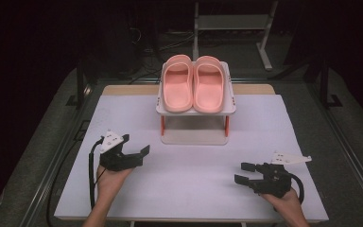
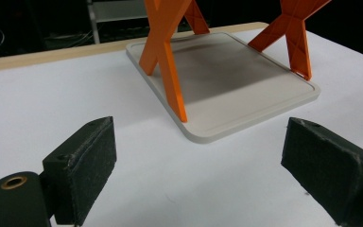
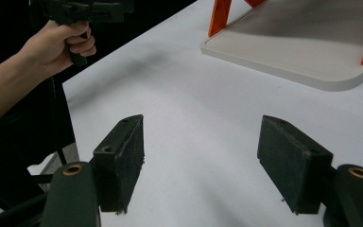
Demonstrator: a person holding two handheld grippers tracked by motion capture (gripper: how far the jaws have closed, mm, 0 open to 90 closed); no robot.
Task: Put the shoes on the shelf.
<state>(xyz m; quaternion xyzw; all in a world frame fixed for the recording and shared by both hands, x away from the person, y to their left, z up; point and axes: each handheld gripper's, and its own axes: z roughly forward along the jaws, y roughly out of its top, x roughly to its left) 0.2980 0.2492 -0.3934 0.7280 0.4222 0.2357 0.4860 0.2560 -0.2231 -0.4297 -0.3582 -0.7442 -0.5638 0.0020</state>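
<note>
At frame centre top, a pair of pink slippers [image 1: 193, 84] is seen on a small two-tier rack [image 1: 196, 136]. Lower left, the left gripper [image 1: 137, 148] is spread empty; lower right, the right gripper [image 1: 244, 173] likewise, above the white worktop [image 1: 189, 175].

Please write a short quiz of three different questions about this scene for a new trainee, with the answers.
1. True or false: the pink slippers lie on the top shelf of the small rack.
2. What does the left gripper hold? A) a slipper B) nothing C) the rack
3. What colour are the rack's legs?

Key:
1. True; they lie side by side.
2. B; its jaws are open over the white table, as are those of the right gripper.
3. Orange.
</note>
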